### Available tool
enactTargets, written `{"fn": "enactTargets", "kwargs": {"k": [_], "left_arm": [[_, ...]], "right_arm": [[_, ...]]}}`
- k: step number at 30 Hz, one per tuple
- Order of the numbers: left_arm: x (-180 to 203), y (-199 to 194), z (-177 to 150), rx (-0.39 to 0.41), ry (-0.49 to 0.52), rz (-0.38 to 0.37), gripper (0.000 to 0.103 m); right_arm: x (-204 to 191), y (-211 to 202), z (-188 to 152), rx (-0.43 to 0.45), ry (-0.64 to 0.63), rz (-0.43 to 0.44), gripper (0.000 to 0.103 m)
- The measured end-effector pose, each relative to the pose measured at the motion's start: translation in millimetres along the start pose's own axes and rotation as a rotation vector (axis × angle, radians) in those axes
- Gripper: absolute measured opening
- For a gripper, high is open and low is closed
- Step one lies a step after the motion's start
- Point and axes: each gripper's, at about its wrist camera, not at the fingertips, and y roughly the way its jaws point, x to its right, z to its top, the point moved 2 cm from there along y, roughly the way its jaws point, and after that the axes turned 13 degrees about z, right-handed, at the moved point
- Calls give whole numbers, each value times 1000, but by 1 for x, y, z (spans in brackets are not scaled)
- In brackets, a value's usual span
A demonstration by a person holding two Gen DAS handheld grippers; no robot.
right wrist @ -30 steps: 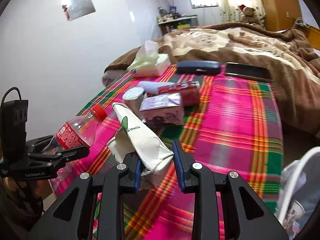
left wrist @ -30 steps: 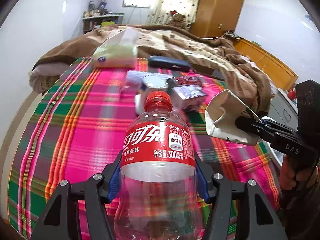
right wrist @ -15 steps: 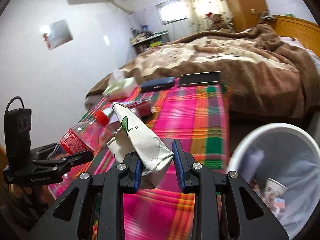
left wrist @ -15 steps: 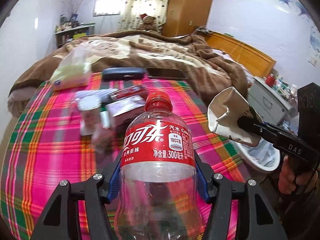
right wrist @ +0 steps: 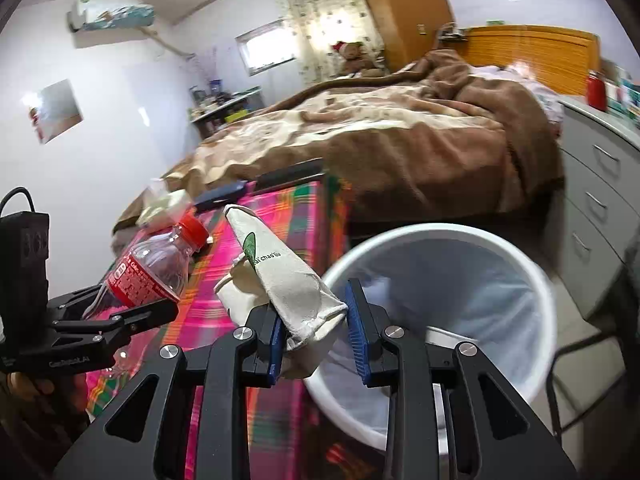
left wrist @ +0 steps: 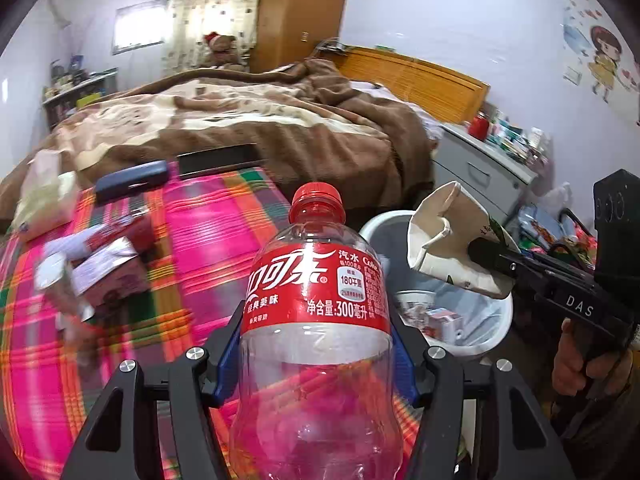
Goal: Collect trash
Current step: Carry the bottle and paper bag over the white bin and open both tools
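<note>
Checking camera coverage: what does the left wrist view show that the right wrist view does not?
Only the left view shows trash inside the bin, cartons on the plaid cloth, and wall stickers. Only the right view shows the air conditioner. Both show the bottle in the left gripper, the crushed cup in the right gripper, and the bed.

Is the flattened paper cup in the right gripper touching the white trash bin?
Cannot tell. In the right wrist view the paper cup overlaps the trash bin rim; in the left wrist view it seems above it, no gap plainly visible.
</note>
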Motion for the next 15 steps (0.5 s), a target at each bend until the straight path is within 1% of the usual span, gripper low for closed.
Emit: {"fn": "enactTargets", "kwargs": {"k": [3, 6, 8, 9, 15], "left_arm": [[18, 6, 6, -3, 22, -29, 62], [44, 15, 15, -12, 48, -75, 62], [57, 20, 18, -19, 58, -95, 62], [65, 23, 19, -19, 66, -106, 62], [105, 51, 22, -70, 98, -164, 62]], "right_arm": [[14, -8, -1, 16, 27, -56, 29], [32, -15, -5, 28, 74, -122, 29], [39, -17, -8, 19, 90, -169, 29], [43, -17, -9, 19, 93, -209, 29], [60, -14, -11, 2, 117, -325, 29]]}}
